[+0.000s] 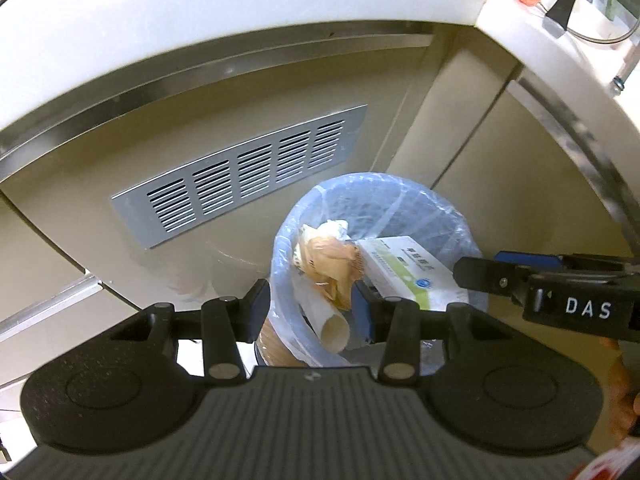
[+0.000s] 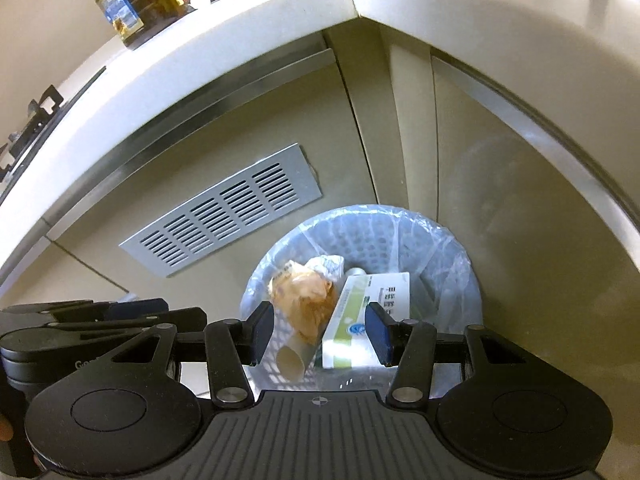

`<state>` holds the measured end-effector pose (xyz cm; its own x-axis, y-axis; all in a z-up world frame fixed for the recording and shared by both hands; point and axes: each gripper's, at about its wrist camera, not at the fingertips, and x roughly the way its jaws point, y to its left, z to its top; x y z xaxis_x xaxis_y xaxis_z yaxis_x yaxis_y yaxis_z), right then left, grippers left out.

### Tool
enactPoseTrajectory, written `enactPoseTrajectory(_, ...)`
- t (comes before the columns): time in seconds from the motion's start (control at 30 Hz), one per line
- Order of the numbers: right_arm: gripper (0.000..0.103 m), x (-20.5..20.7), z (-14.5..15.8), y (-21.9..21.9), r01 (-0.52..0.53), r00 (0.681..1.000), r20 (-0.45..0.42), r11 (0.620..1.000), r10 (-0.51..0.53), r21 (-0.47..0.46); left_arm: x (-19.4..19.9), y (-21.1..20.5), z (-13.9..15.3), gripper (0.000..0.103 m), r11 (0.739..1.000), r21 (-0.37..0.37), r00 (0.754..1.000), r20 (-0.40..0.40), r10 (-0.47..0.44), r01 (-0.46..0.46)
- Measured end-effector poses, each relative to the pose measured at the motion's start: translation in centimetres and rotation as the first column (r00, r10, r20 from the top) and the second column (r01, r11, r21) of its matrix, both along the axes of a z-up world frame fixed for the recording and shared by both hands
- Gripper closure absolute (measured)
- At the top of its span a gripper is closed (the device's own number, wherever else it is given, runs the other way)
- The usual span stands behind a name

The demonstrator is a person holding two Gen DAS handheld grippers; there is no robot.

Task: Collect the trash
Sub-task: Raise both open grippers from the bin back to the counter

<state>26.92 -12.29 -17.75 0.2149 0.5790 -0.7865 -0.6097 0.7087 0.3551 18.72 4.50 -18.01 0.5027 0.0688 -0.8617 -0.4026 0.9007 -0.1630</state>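
Both the left hand-held gripper (image 1: 310, 312) and the right hand-held gripper (image 2: 320, 332) hang part-open and empty above the lined trash bin (image 2: 460, 280). The bin holds a green-white box (image 2: 360, 312), crumpled wrapper (image 2: 308, 296) and cardboard tube (image 2: 294, 360). It stands in the cabinet corner (image 2: 380, 120) under the desk (image 2: 280, 20) edge.

White-and-green box (image 2: 366, 320) lies tilted in the lined bin (image 2: 448, 248).

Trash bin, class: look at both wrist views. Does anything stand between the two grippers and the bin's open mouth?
Nothing visible does. The bin sits uncovered below the left gripper and right gripper. Its mouth is open, already holding a box, a paper tube and an orange bag. Both grippers are empty.
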Motion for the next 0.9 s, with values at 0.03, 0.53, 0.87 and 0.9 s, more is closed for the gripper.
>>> enactPoseTrajectory(0.03,0.05,-0.1,0.3,-0.2,0.0,1.0,-0.003,1.0,0.0,0.0,-0.2,-0.2,0.4,0.063,1.0,-0.003,1.0,0.001,-0.004,0.004)
enactPoseTrajectory(0.53,0.035,-2.5,7.9,-3.2,-0.022,0.999,0.035,0.995,0.018,0.099,-3.3,-3.2,8.9,0.056,0.999,0.044,0.994,0.109,-0.028,0.023)
enactPoseTrajectory(0.87,0.033,-2.4,11.9,-7.0,0.023,0.994,0.097,0.982,-0.042,0.187,-3.7,-5.0,14.1,0.044,0.994,0.108,0.977,0.207,-0.055,0.033)
enactPoseTrajectory(0.9,0.033,-2.3,12.2,-7.3,0.031,0.993,0.102,0.981,-0.051,0.192,-3.6,-5.1,14.6,0.044,0.993,0.116,0.975,0.217,-0.058,0.033)
